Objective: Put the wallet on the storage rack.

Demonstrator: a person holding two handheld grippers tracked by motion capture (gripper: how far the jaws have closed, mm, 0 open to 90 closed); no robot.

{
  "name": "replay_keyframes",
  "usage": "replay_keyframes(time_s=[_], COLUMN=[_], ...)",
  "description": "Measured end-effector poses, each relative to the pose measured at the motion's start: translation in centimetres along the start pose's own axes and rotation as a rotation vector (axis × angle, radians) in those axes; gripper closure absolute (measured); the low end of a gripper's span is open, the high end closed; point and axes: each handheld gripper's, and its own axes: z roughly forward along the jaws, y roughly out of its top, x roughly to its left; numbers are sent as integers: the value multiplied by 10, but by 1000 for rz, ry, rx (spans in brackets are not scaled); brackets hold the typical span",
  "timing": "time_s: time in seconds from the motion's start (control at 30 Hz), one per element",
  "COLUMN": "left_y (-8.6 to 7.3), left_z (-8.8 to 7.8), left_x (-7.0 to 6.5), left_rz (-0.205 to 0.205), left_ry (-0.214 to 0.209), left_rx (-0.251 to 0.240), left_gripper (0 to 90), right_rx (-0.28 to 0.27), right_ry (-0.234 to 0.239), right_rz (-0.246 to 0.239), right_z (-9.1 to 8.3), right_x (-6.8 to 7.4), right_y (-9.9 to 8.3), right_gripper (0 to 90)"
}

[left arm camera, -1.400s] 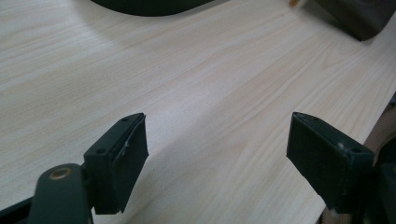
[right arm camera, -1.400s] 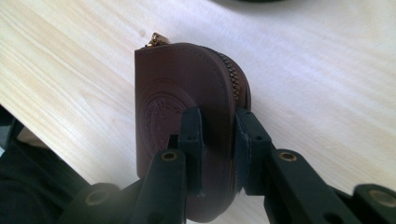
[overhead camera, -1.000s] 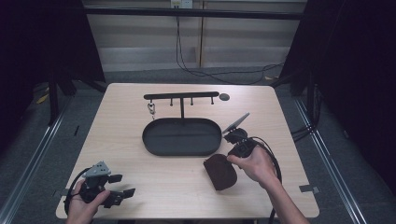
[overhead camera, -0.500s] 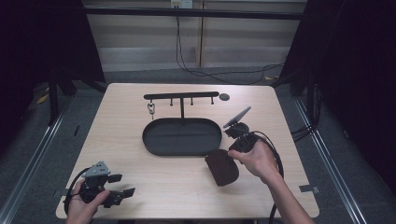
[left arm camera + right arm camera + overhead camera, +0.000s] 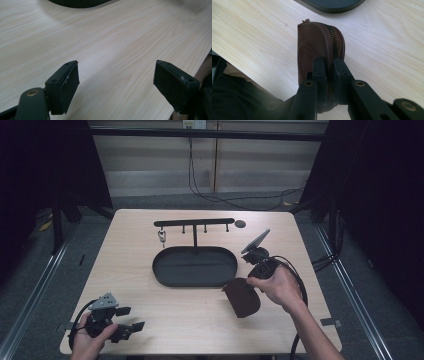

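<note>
Right gripper [image 5: 329, 72] pinches the brown rounded leather zip pouch [image 5: 319, 45] on edge; it should stay clamped firmly and level over the black oval tray [image 5: 195, 266].

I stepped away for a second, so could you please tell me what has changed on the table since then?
The right gripper, shut on the brown pouch, has lifted it slightly and carried it toward the tray. The left gripper stays open at the table's near left corner; the tray and hook rack are unmoved.
</note>
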Motion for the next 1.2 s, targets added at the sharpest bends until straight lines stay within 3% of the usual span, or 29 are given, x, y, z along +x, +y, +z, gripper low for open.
replay_keyframes(time_s=[0.43,0.77,1.2], left_y=[1,2,1], left_z=[-1,-1,-1], left_x=[2,0,-1], left_rz=[-8,11,12], left_ry=[2,-21,-20], left_rx=[-10,-17,-16], left_gripper=[202,198,187], right_rx=[1,-23,-54], right_ry=[-54,-71,-76], right_rz=[24,44,70], right_z=[-18,-30,-36], right_x=[-5,-10,-14], right_y=[16,25,38], right_gripper=[816,814,814])
